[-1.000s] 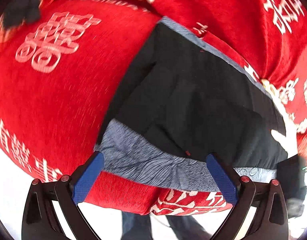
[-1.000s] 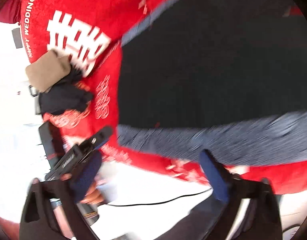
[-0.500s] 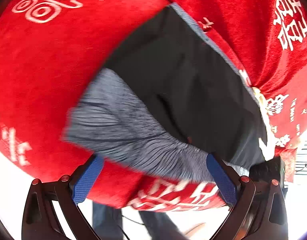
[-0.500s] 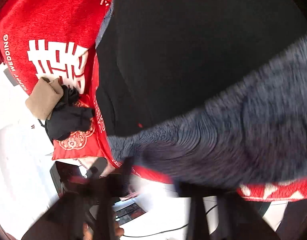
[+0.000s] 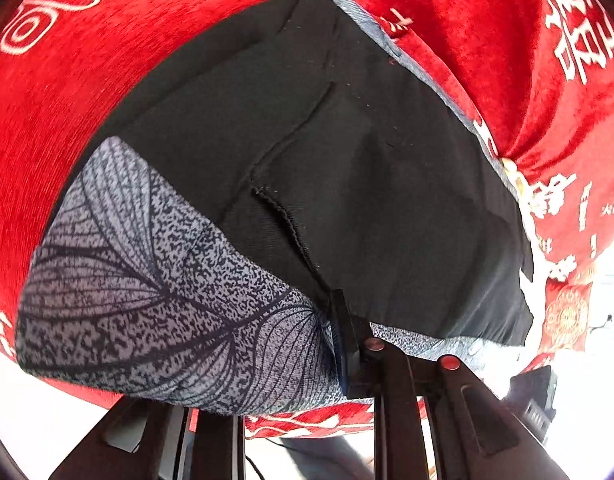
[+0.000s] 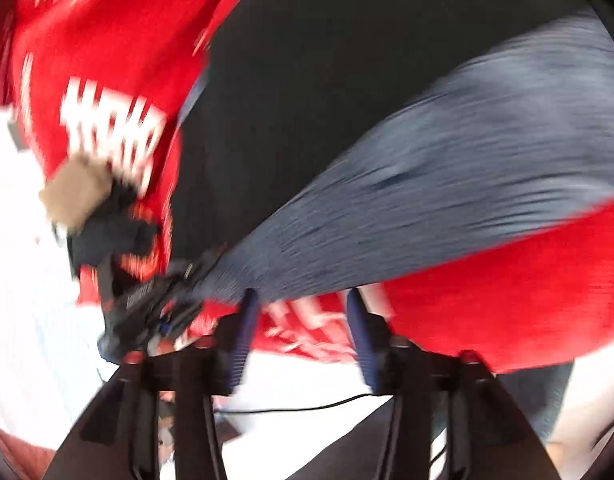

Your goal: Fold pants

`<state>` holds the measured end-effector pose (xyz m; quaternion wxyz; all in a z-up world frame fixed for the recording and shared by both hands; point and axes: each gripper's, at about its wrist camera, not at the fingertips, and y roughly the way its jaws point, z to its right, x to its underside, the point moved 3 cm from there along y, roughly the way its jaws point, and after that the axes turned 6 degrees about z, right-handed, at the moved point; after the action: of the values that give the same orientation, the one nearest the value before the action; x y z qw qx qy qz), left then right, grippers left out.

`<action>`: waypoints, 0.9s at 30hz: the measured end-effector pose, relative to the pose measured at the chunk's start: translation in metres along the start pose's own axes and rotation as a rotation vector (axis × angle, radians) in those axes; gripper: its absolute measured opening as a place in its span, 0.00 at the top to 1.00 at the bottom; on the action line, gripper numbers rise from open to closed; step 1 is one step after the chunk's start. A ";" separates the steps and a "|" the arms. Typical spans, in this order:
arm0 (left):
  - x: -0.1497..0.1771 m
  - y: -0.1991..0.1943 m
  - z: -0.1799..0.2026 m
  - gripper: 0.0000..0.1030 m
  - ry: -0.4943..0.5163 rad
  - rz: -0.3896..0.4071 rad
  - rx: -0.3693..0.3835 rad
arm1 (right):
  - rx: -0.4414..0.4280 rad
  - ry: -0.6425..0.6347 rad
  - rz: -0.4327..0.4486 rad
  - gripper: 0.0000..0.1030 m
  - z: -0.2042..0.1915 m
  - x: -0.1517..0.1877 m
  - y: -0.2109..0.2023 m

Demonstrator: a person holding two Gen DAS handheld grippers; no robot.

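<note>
Black pants [image 5: 347, 152] with a grey patterned waistband [image 5: 147, 300] lie on a red cloth with white characters [image 5: 67, 92]. My left gripper [image 5: 339, 344] is shut on the waistband, which bunches up around its fingers. In the blurred right wrist view the pants [image 6: 327, 80] and grey waistband [image 6: 447, 184] lie ahead. My right gripper [image 6: 303, 320] is open and empty at the cloth's near edge, just below the waistband. The left gripper [image 6: 147, 304] shows there at the waistband's left end.
A tan folded item [image 6: 75, 192] and a dark bundle of cloth [image 6: 111, 232] lie at the red cloth's left edge. A thin black cable [image 6: 307, 404] runs across the white floor below the table edge.
My left gripper has closed on the waistband, which now bunches at its fingers. My right gripper has pulled back from the waistband and stands open below it.
</note>
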<state>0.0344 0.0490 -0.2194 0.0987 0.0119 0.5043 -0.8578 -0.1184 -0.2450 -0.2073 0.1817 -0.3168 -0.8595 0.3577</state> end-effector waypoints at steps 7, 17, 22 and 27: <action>-0.001 0.008 0.004 0.79 0.013 0.023 -0.011 | -0.176 0.234 0.116 0.52 0.049 -0.020 -0.022; -0.048 -0.057 0.067 0.82 -0.015 0.204 0.010 | -0.148 0.000 0.087 0.95 -0.042 -0.082 -0.077; -0.122 -0.048 0.104 0.82 0.035 0.281 0.008 | -0.125 -0.201 0.015 0.95 -0.111 -0.166 -0.074; -0.190 0.026 0.113 0.81 0.105 0.275 -0.127 | -0.076 -0.272 -0.056 0.95 -0.134 -0.257 -0.036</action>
<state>0.2341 -0.0309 -0.1637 0.1894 0.1195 0.5557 -0.8006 0.1271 -0.3713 -0.1119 0.0614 -0.2479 -0.8977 0.3590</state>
